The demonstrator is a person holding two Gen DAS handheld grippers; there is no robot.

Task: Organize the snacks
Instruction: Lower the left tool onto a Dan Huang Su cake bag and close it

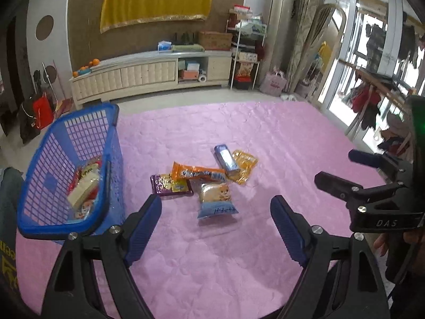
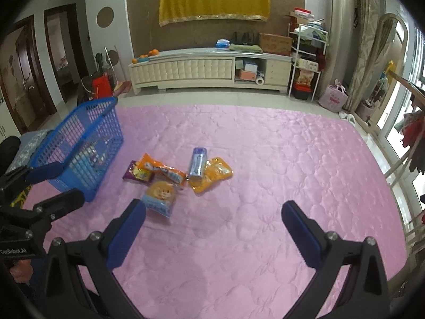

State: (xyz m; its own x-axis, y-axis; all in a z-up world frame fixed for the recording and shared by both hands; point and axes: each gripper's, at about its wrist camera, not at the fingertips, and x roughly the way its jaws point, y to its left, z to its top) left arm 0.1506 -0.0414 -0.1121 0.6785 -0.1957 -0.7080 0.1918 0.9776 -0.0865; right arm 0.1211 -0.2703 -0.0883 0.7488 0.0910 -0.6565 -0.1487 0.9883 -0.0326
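Several snack packets lie in a loose pile on the pink quilt (image 1: 212,265): a purple packet (image 1: 170,187), a long orange packet (image 1: 198,174), a blue-purple bar (image 1: 225,159), a yellow-orange packet (image 1: 244,167) and a blue-and-white bun packet (image 1: 216,199). The blue plastic basket (image 1: 110,164) stands left of them with several snacks inside. My left gripper (image 1: 216,212) hangs open above the quilt, just short of the bun packet, holding nothing. My right gripper (image 2: 212,207) is open and empty too, with the bun packet (image 2: 160,196) ahead to its left and the basket (image 2: 98,103) further left.
A low white cabinet (image 1: 148,74) runs along the far wall, with a metal rack (image 1: 244,53) and a pink bag (image 1: 273,82) to its right. A clothes rack (image 1: 377,98) stands by the windows. A person's trouser leg (image 1: 8,199) is beside the basket.
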